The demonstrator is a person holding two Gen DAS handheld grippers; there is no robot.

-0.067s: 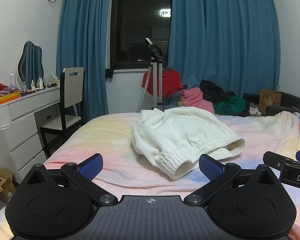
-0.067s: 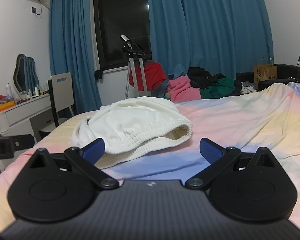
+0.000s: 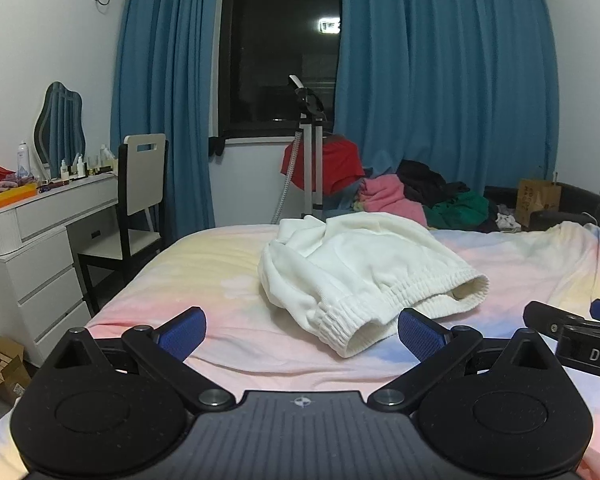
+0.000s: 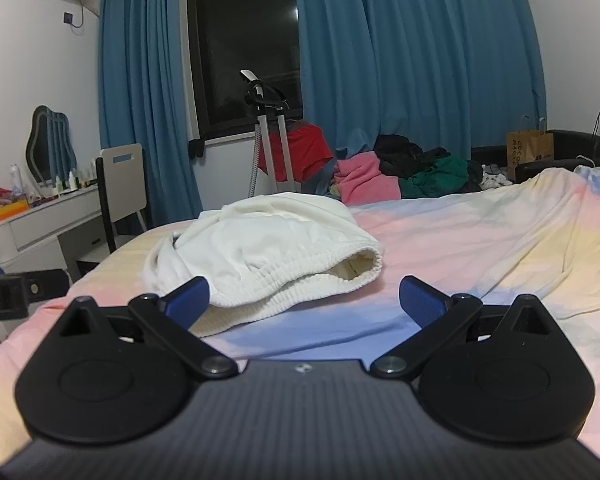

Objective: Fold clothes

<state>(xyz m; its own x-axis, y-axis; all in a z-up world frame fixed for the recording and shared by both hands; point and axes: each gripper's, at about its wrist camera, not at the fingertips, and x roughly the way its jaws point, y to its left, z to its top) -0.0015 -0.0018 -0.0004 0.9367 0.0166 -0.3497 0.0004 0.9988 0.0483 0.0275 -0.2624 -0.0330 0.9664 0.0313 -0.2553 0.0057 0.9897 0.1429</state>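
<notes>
Left claw (image 3: 302,332): jaws spread wide, nothing between the blue pads (image 3: 182,330); it hovers low over the near edge of the bed, pointing at the garment.
Right claw (image 4: 306,306): jaws also spread wide and empty; its left pad (image 4: 190,302) overlaps the garment's ribbed hem in the right wrist view, but whether it touches cannot be told. Part of this claw shows at the right edge of the left wrist view (image 3: 576,334).
White garment (image 3: 364,268): a crumpled cream-white piece with an elastic ribbed opening, lying bunched and unfolded on the bed, just ahead of both claws; its open end faces right (image 4: 268,248).
Bed (image 3: 204,264): covered with a pastel sheet of pink, yellow and blue patches, wrinkled toward the right side.
Clothes pile (image 3: 424,198): pink, black, green and red items heaped beyond the far edge of the bed, under the curtains.
Stand (image 3: 310,148): a metal tripod-like stand by the window, behind the garment.
Curtains (image 3: 440,92): blue, drawn apart around a dark window.
Table (image 3: 40,224): white dressing table at left with bottles and a wavy mirror; a chair (image 3: 144,176) stands beside it.
</notes>
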